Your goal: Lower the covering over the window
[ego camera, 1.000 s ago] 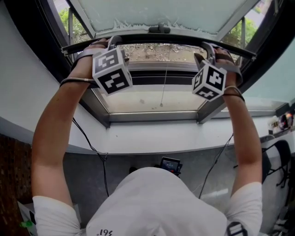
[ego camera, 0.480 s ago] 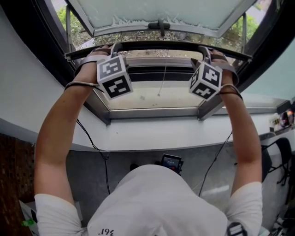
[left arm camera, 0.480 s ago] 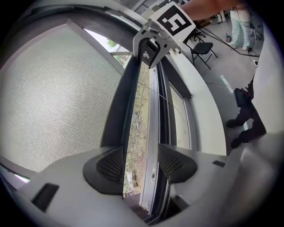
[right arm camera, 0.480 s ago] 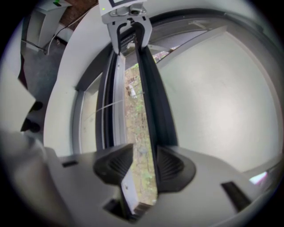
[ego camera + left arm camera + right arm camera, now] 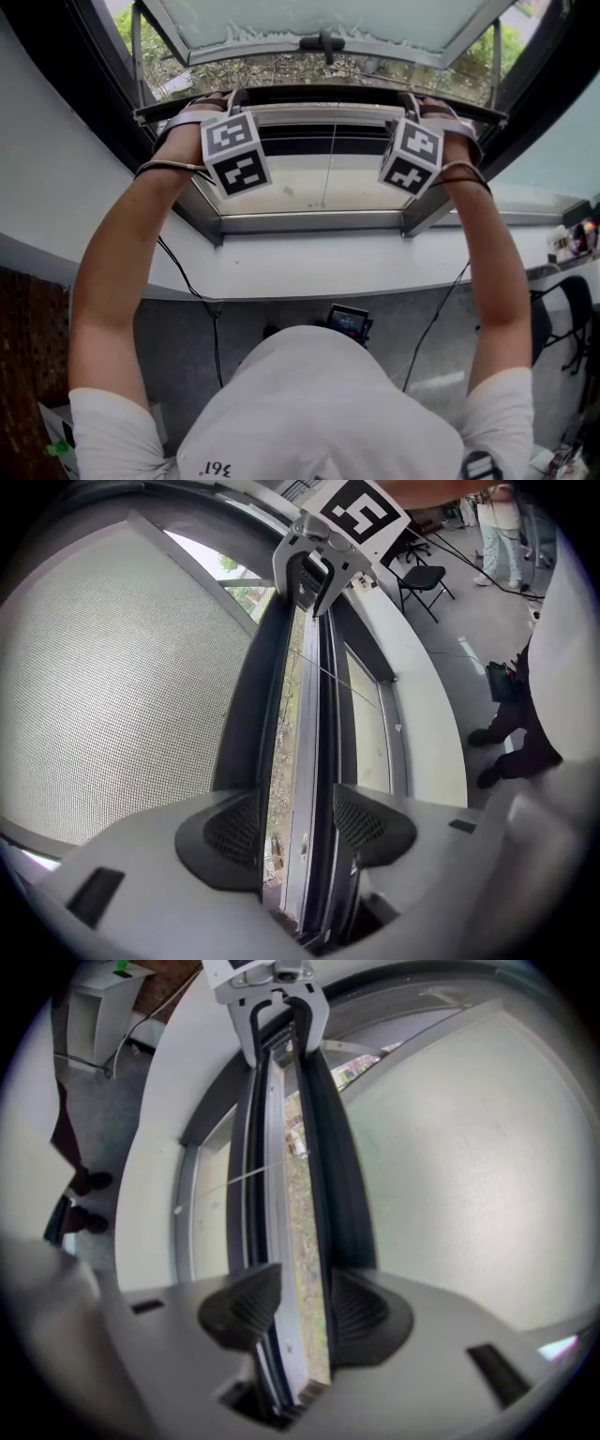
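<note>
The covering's dark bottom bar (image 5: 319,94) runs level from left to right across the far, upper part of the window (image 5: 309,222). Fine grey mesh (image 5: 112,686) spreads flat and taut from the bar.

shirt (image 5: 319,412) white, short-sleeved | left gripper (image 5: 298,810), right gripper (image 5: 300,1302) grey | pads (image 5: 230,832) black, textured | cubes (image 5: 234,152) white, black markers

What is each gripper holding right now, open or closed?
Left gripper: closed on the screen's dark pull bar.
Right gripper: closed on the same pull bar.
</note>
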The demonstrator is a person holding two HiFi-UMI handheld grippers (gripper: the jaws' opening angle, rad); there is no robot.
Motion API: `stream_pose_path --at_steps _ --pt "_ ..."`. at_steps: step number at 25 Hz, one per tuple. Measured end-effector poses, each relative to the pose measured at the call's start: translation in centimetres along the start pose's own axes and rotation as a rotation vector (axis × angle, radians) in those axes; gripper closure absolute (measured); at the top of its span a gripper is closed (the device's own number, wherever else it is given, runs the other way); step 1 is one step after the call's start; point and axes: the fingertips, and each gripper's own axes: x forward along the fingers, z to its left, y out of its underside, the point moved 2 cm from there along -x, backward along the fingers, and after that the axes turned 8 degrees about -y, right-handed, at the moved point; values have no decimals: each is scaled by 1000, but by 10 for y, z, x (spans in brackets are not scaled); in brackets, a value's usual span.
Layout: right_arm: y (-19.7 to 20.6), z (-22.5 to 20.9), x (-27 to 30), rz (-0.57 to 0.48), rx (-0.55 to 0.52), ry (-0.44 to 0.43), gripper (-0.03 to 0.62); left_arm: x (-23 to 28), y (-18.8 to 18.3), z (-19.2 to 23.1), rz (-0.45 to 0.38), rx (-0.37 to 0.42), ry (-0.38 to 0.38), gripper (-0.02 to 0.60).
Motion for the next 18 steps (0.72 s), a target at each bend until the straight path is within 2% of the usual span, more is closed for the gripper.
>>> stream_pose_path --at_steps 18 --pt "4 39 29 45 -20 -106 431 25 7 -42 37 -16 66 336"
